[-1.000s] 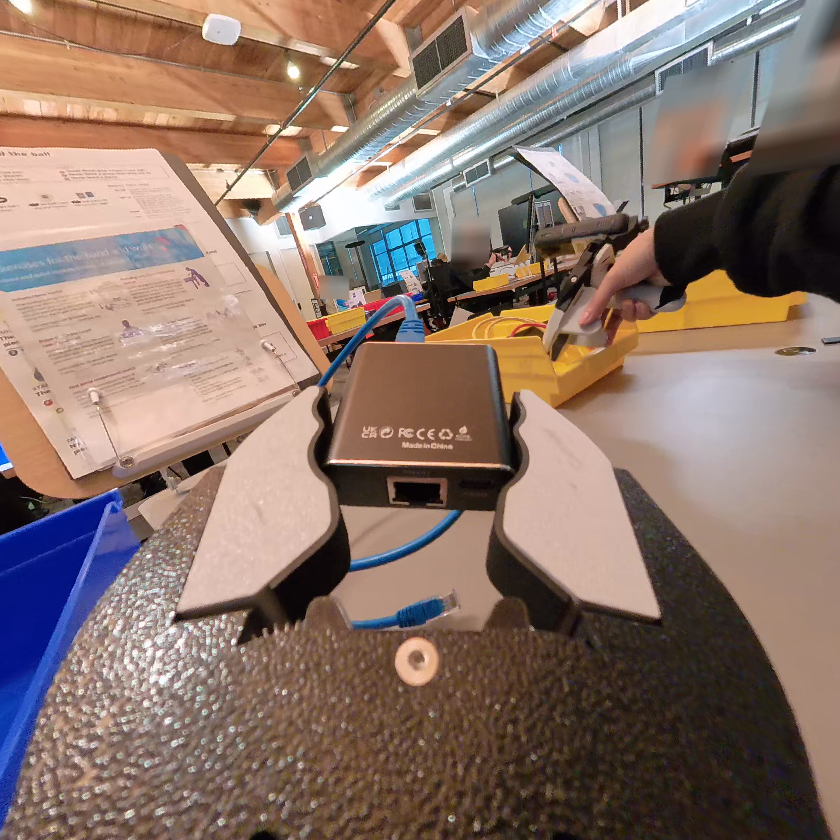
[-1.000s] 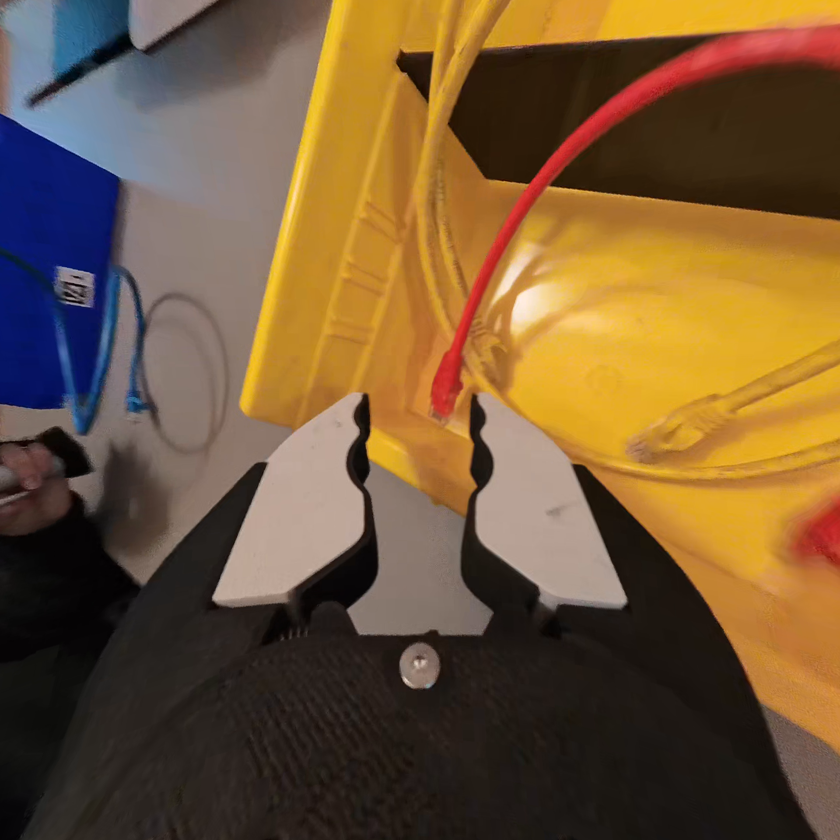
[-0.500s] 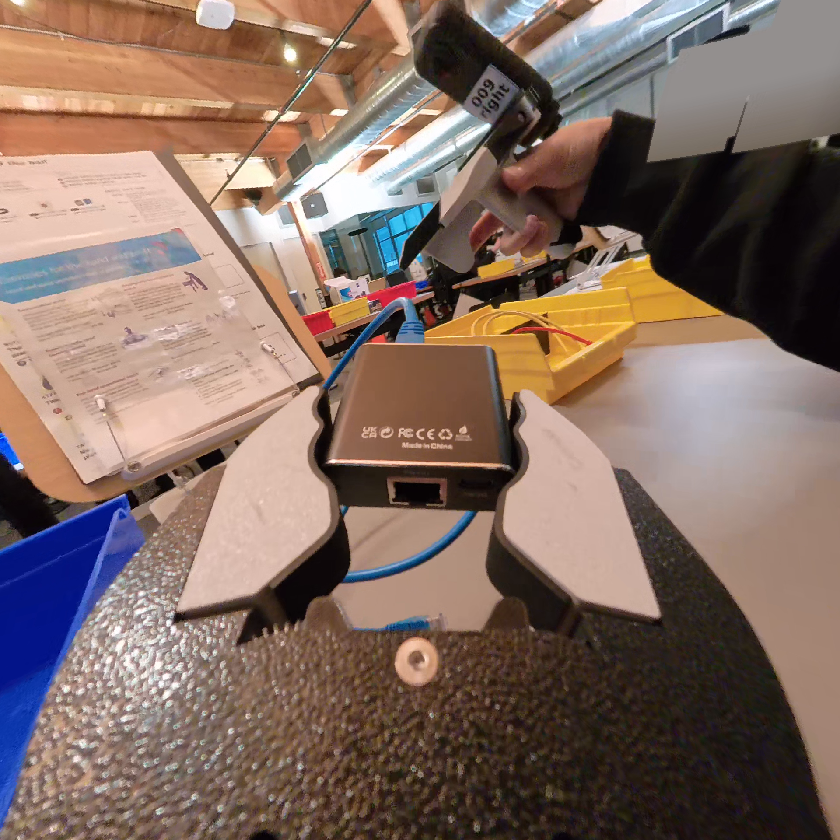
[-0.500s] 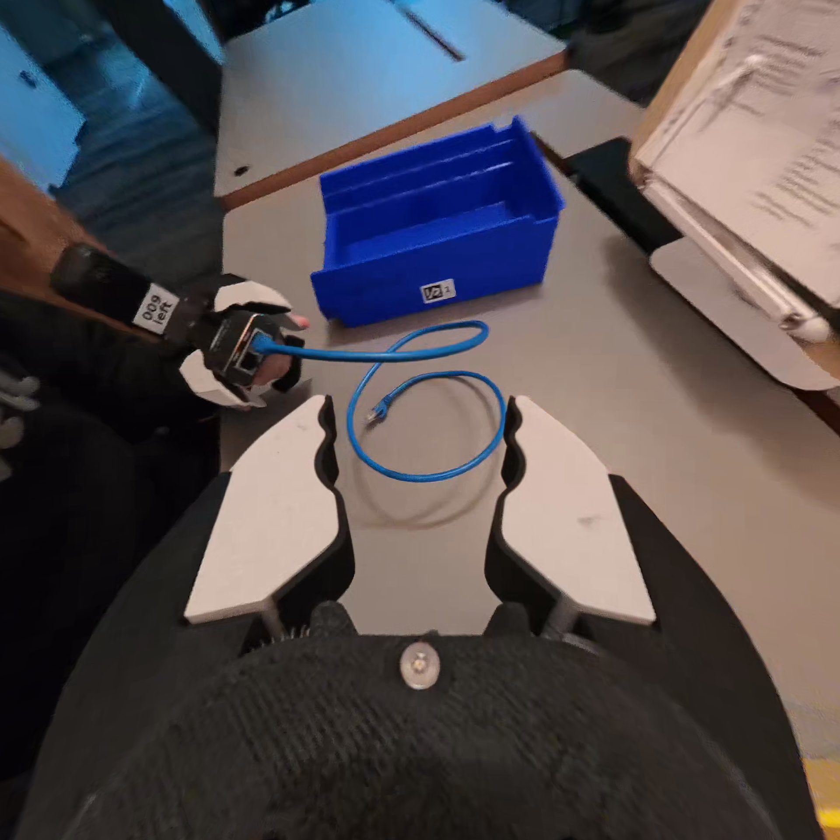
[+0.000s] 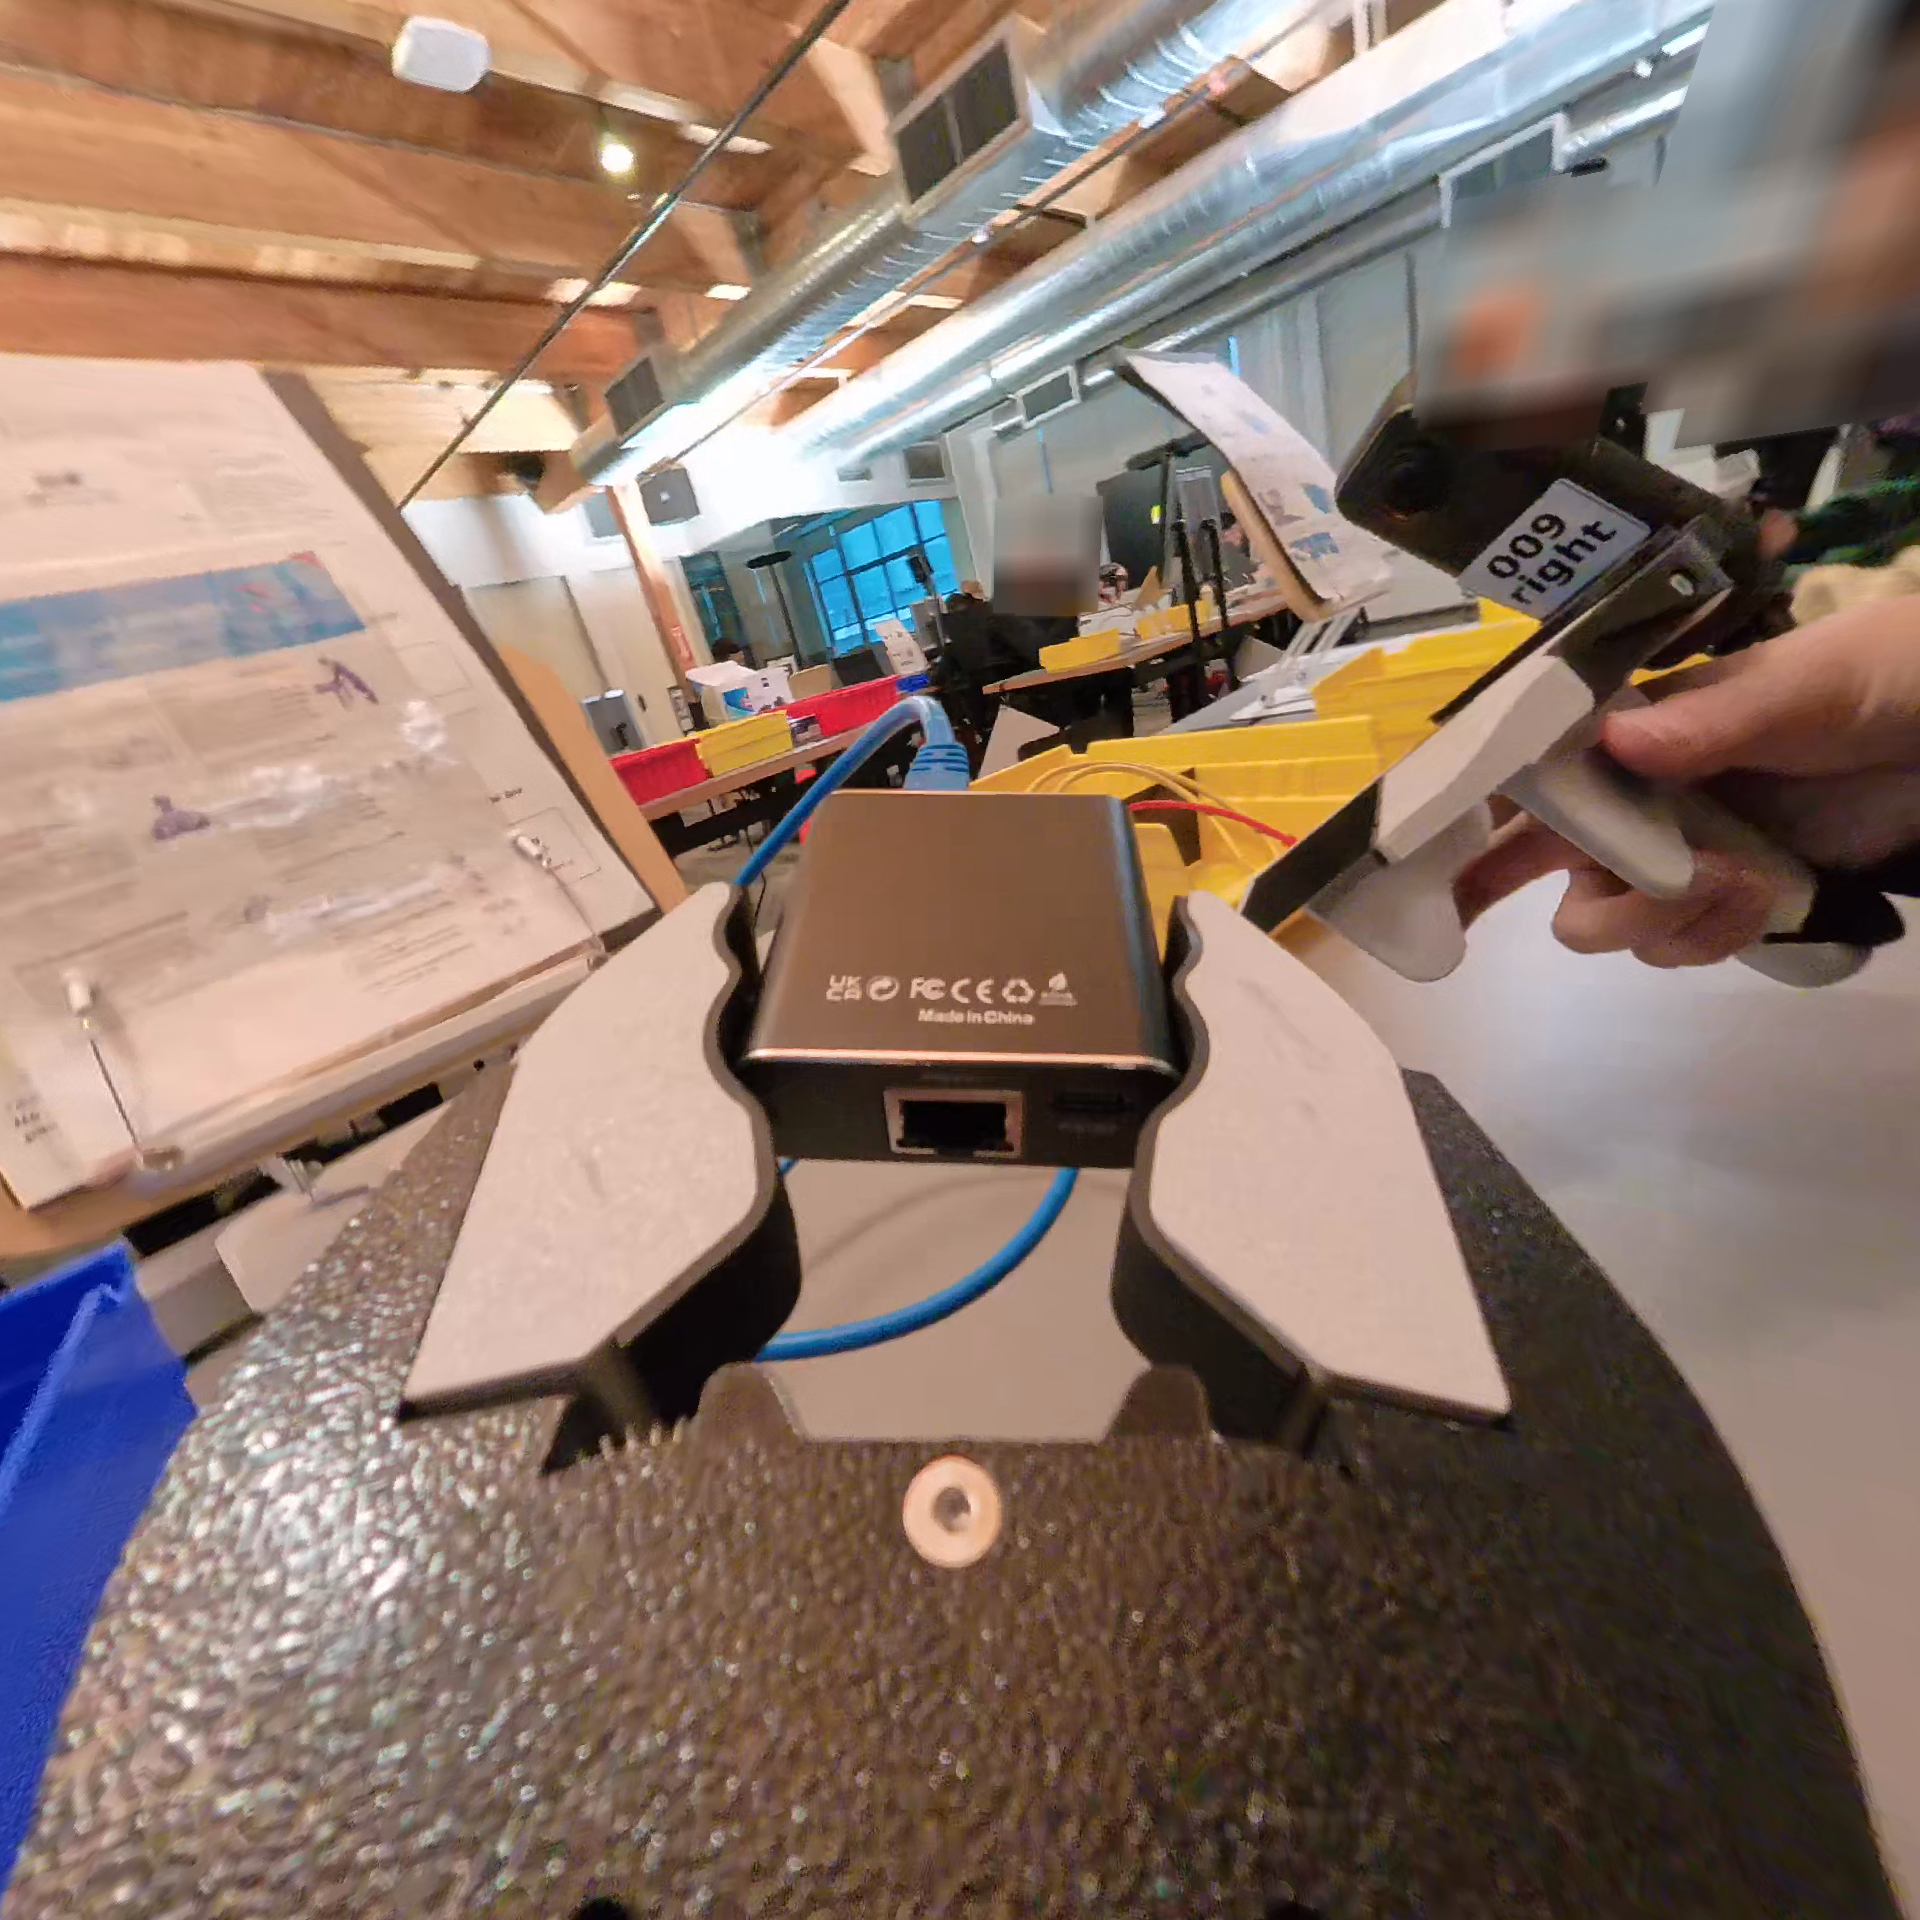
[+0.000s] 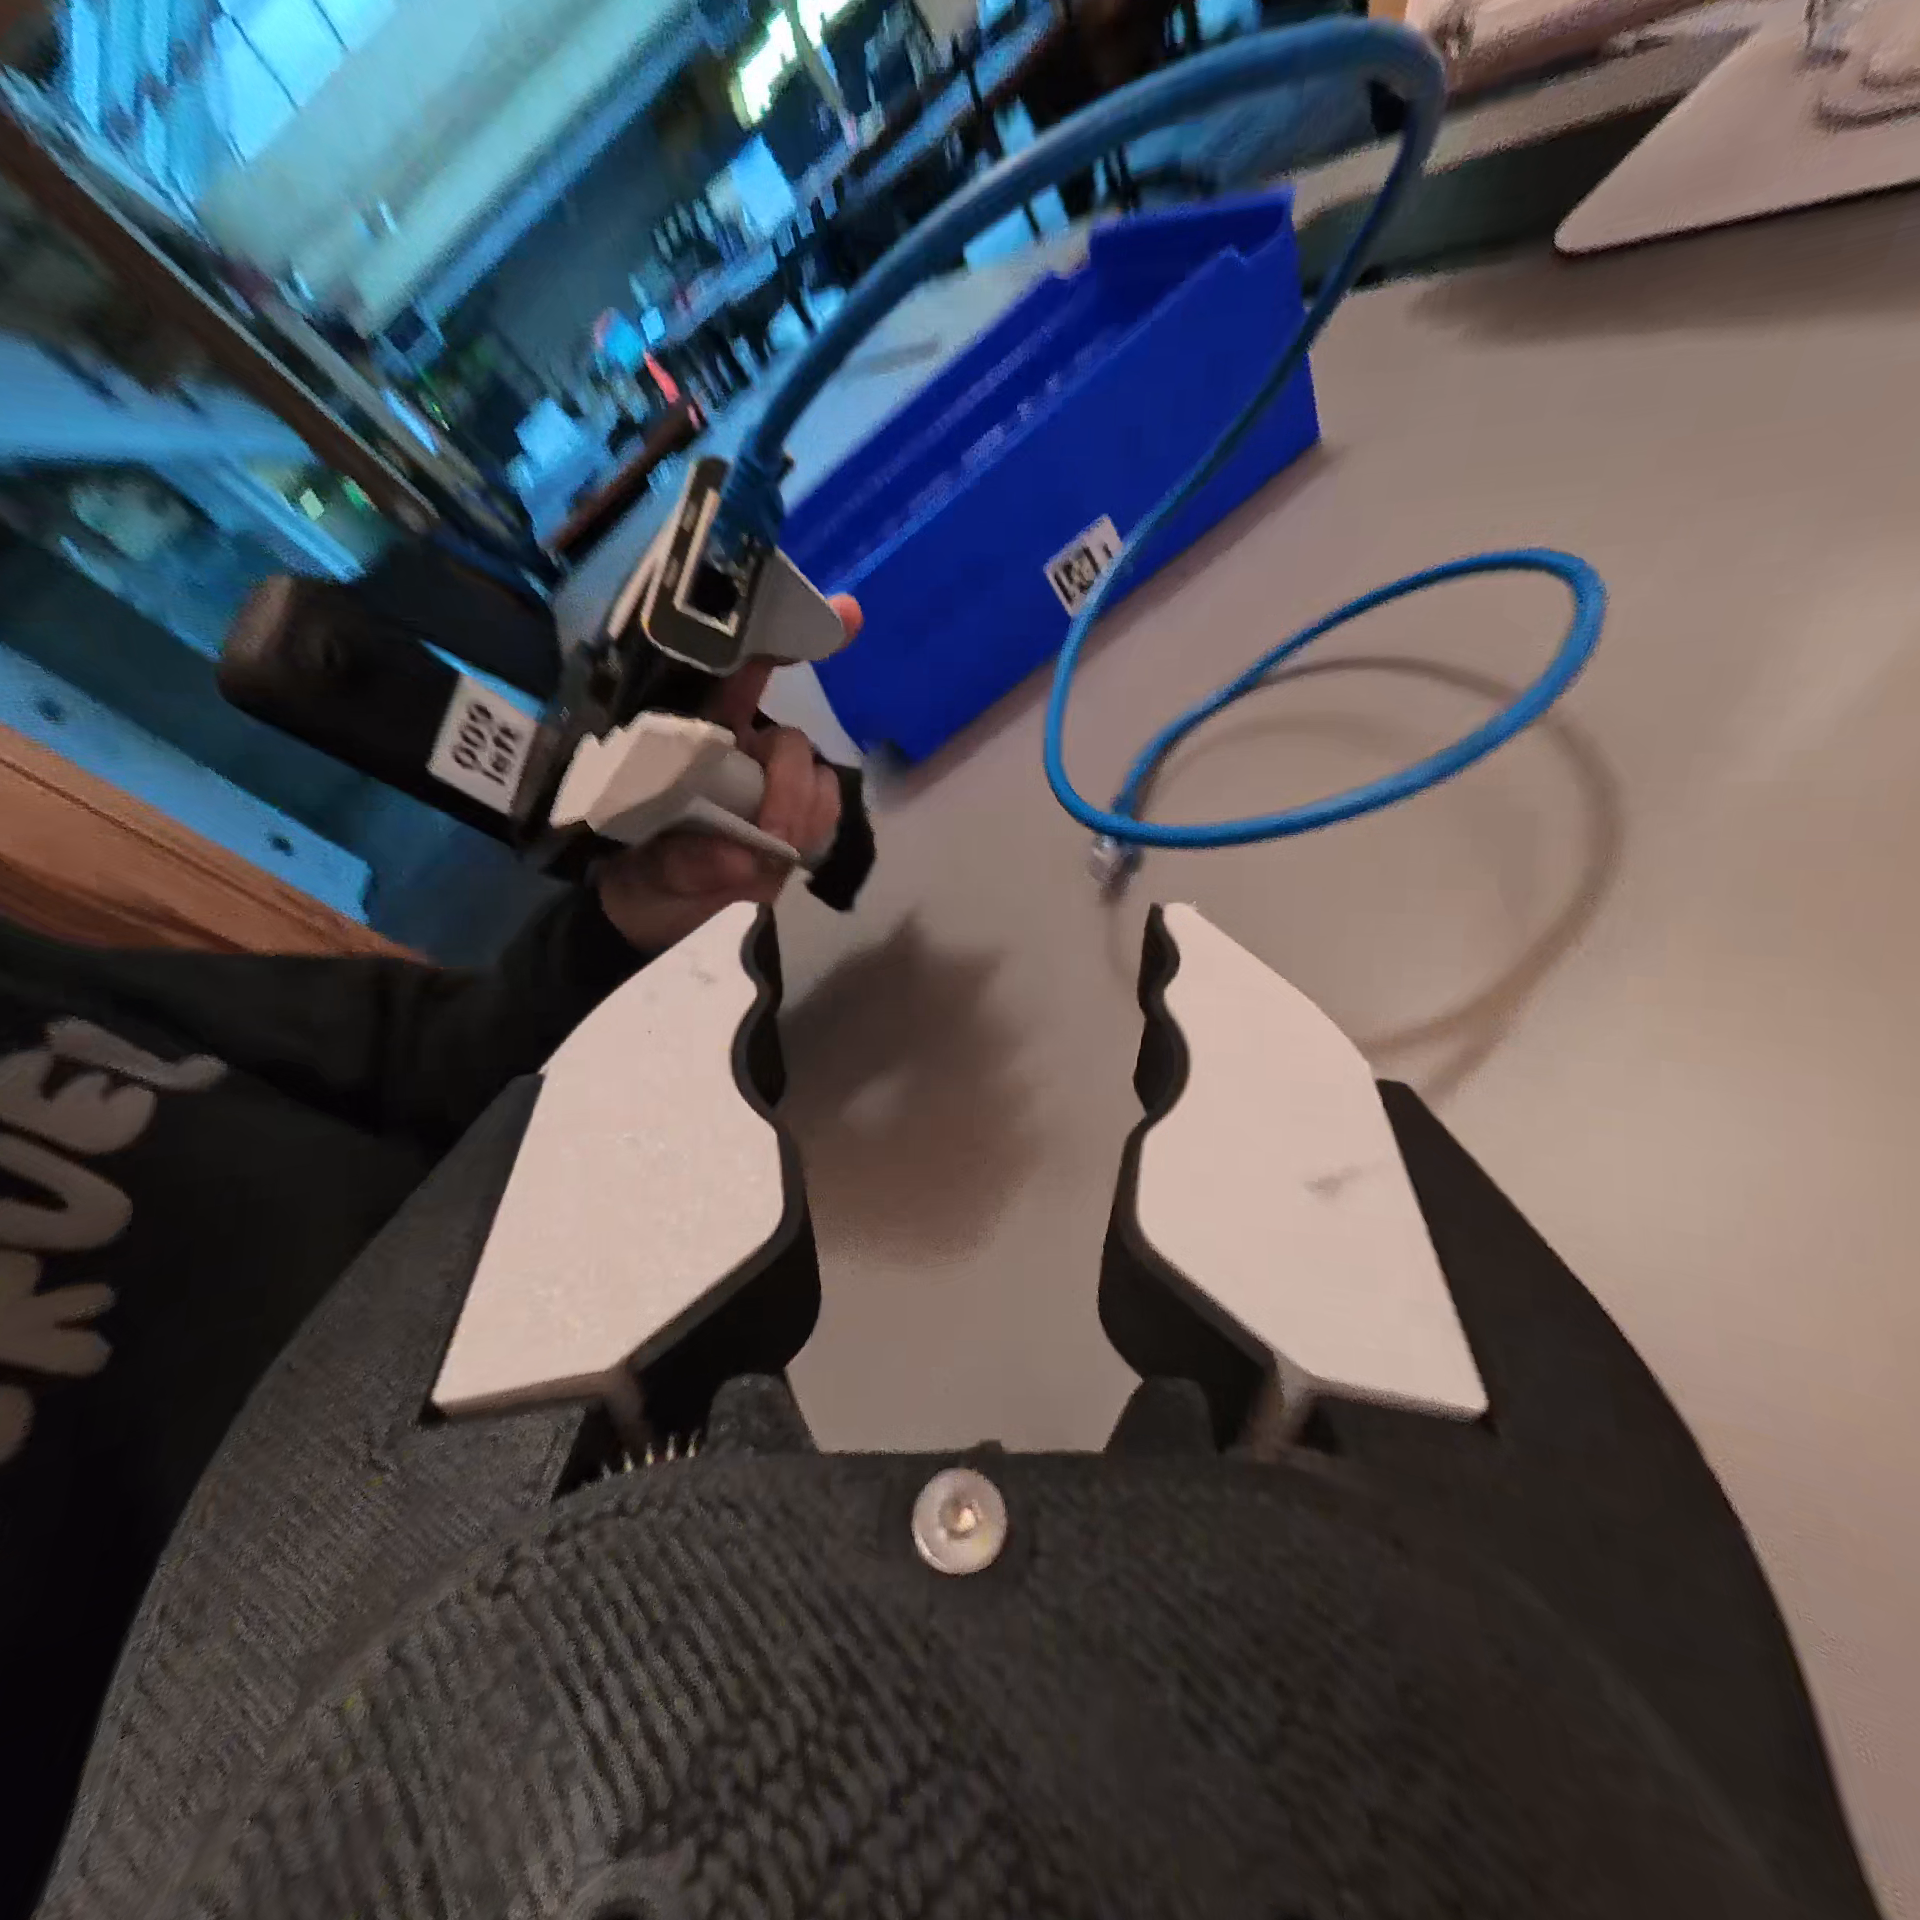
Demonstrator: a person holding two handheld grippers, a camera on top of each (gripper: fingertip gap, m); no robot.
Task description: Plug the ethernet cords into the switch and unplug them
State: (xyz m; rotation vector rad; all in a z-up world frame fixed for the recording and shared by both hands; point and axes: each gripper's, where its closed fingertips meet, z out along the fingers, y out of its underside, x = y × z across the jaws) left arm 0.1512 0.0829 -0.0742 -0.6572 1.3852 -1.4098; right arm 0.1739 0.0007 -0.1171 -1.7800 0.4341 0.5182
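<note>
Two bins flank the grey bench: a blue plastic bin at 12 o'clock in the right wrist view, nothing visible inside, and a yellow plastic bin holding yellow and red cords. The left gripper has its jaws pinching the small dark metal switch, a blue ethernet cord plugged into its far end. The right gripper has its jaws spread, holding nothing.

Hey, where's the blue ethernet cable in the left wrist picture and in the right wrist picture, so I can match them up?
Left wrist view: the blue ethernet cable plugs into the far end of the switch and loops beneath it, centre frame.
Right wrist view: it arches from the switch, upper left, down to a loop on the table, upper right.
Shared landmark: the blue bin.
</note>
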